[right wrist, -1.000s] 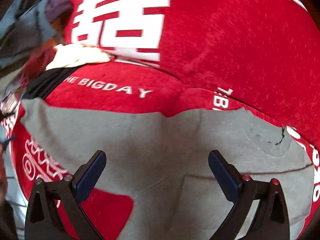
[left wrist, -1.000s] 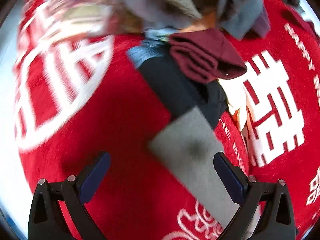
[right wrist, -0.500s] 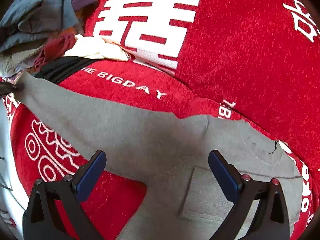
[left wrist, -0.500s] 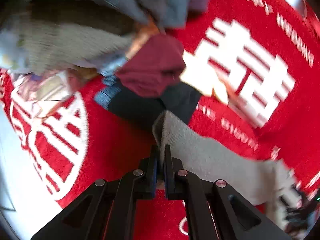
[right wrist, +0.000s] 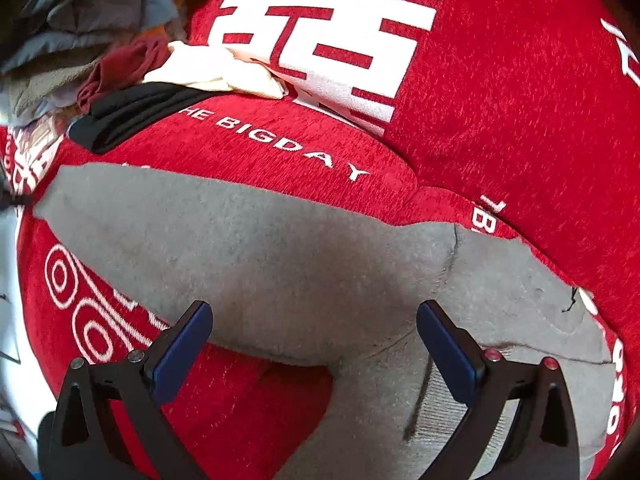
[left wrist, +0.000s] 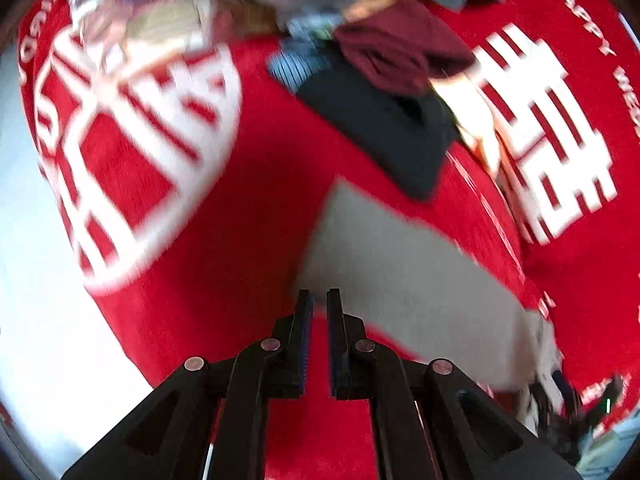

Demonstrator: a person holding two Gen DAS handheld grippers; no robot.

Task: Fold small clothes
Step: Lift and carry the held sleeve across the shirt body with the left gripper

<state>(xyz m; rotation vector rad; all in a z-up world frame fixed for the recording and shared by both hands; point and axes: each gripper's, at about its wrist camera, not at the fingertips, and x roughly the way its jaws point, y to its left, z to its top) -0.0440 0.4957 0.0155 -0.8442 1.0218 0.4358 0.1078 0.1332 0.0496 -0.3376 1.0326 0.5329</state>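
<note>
Left wrist view: left gripper (left wrist: 317, 304) clamped on grey garment's (left wrist: 400, 276) leg end, long axis running right toward right gripper (right wrist: 314, 316) (jaws spread, hovering over waist), flat on red blanket (right wrist: 500, 100).

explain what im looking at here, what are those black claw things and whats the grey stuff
There is no robot here. A person holds a pair of hand-held tongs in each hand, and a wide-angle camera on each pair looks forward along its two fingers. That is why the pictures look bulged.

One picture looks along the left tongs. They are shut, apparently pinching the sleeve end of a soft grey fleece garment. The other picture looks along the right tongs, which are open just above the garment's body and hold nothing.

The garment lies spread on a red plush cloth with white lettering. Behind it sits a pile of mixed clothes, presumably waiting to be folded.
</note>
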